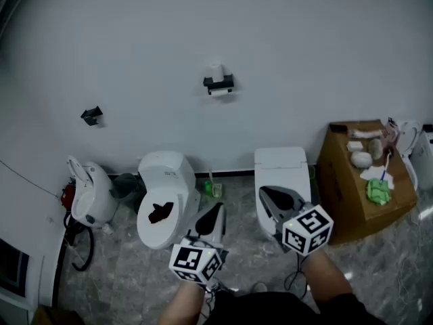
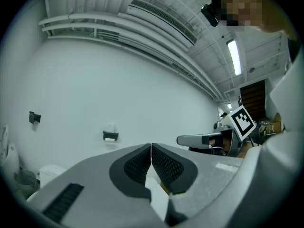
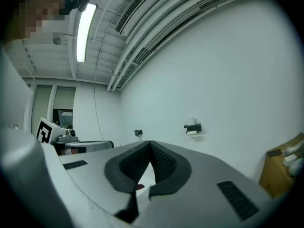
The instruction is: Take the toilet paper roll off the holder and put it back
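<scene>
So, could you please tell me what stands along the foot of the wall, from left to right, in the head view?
Rounded white fixture, white toilet, small green item, second white toilet, cardboard box.

holder (image 1: pixel 218 82) too small, right forearm (image 1: pixel 329 276) cropped

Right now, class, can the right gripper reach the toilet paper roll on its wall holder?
Probably not yet: the right gripper is shut and far from the toilet paper roll, with a toilet between.
</scene>
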Motion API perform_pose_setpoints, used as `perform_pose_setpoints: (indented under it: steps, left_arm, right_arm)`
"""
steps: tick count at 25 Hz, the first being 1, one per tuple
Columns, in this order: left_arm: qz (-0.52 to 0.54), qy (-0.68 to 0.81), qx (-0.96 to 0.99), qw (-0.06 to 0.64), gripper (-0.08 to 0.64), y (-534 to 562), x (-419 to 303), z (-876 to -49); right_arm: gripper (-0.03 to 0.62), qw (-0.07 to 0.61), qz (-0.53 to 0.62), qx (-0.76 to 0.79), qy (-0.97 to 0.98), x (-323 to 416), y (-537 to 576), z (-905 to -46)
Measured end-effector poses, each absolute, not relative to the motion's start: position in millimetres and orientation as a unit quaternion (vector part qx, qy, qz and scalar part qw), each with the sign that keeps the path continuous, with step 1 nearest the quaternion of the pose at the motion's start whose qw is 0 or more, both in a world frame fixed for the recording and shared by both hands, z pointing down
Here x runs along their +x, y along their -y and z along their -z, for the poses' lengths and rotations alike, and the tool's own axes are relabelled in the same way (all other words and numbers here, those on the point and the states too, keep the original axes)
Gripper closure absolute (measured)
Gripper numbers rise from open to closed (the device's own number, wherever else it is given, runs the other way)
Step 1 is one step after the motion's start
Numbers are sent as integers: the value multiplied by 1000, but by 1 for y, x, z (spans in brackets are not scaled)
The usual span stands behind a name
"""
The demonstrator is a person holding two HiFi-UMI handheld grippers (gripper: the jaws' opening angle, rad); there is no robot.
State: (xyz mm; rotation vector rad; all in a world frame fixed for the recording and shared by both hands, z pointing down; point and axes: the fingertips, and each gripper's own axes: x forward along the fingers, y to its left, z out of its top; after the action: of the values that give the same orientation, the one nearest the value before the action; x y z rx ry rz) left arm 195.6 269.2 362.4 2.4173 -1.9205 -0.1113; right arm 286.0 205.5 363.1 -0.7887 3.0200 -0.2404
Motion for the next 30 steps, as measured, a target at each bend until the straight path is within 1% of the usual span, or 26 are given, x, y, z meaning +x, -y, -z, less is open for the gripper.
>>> perform_pose_setpoints:
  steps: [6, 10, 14, 15, 17, 21, 30]
  left_arm:
    - [36, 624, 780, 26, 555, -269, 192, -360]
    - [35, 624, 780, 28, 555, -266, 192, -362]
    - [32, 621, 782, 35, 554, -263, 195, -366]
    - [31, 621, 783, 36, 545, -262, 196, -367]
    - [29, 619, 784, 39, 495, -259, 197, -368]
    - [27, 617, 785, 42, 474, -250, 200, -368]
    - [23, 616, 786, 44, 460, -234, 201, -369]
  right_arm:
    - [597, 6, 78, -249, -965, 283, -204, -362]
    - [597, 19, 86, -240, -967, 283, -202, -364]
    - [594, 11, 82, -243, -966, 286, -200, -364]
    - [594, 12, 82, -244, -966, 287, -199, -365]
    - [592, 16, 82, -243, -966, 288, -196, -367]
    - [544, 22, 81, -236, -968, 291, -190, -366]
    - [492, 19, 81, -241, -967, 294, -171, -368]
